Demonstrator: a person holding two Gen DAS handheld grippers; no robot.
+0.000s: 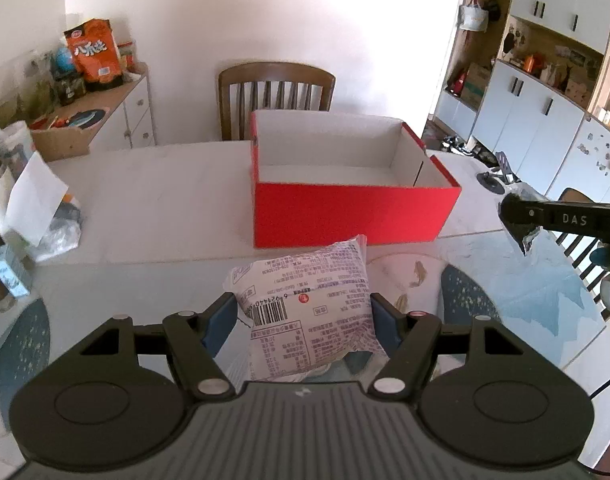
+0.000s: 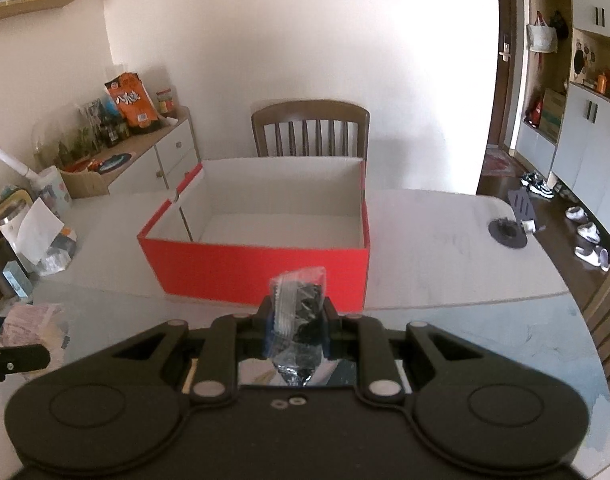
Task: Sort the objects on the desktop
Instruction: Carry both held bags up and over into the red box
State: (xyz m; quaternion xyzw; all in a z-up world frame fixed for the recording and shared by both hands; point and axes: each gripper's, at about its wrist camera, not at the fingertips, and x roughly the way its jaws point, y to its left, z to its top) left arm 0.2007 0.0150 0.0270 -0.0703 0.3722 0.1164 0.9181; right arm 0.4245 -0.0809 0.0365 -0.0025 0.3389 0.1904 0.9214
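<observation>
Your left gripper [image 1: 303, 316] clamped on the white packet [image 1: 305, 312], right gripper [image 2: 296, 316] pinching a clear sachet [image 2: 299, 312], red box [image 2: 265, 268] ahead looking empty inside.

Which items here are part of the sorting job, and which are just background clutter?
In play: white snack packet in the left gripper; small clear packet in the right gripper; open red box on the table.

Lying about: wooden chair, orange snack bag on the sideboard, phone stand.
</observation>
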